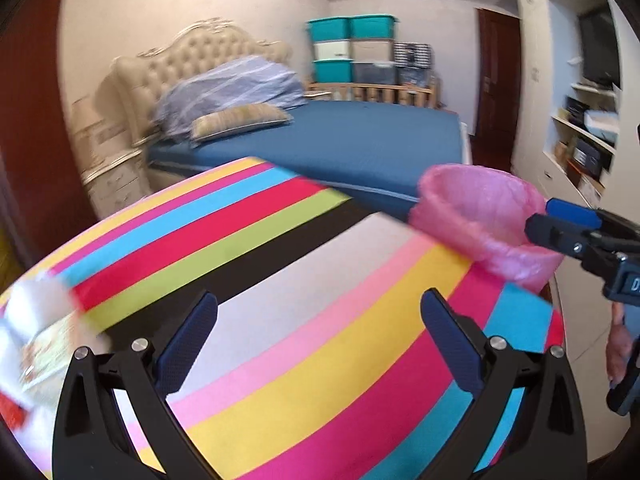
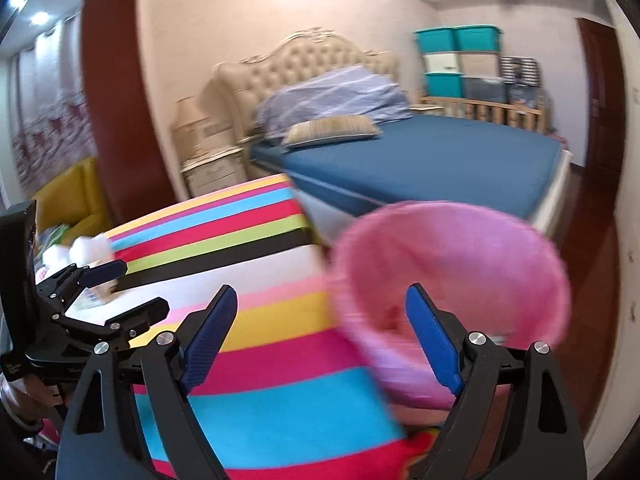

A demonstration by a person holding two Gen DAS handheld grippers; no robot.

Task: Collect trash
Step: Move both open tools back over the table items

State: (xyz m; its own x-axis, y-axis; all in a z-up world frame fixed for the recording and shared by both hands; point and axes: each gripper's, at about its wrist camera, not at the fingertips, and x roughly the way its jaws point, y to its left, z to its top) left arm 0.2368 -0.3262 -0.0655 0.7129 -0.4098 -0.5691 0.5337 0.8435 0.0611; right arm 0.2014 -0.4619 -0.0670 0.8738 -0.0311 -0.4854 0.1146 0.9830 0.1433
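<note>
Jaws of your left gripper and right gripper stand apart, empty. Step: between pickups. Blurred white paper scraps lie at nine o'clock on the striped-cloth desk; carry them to the pink-bag-lined bin at two o'clock.

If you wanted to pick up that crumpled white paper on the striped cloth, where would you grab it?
Probably across the crumpled white paper at its bulging middle, approaching from the near side along the striped tablecloth. It looks soft and lumpy, so the open left gripper beside it could pinch it; blur hides finer detail.
</note>
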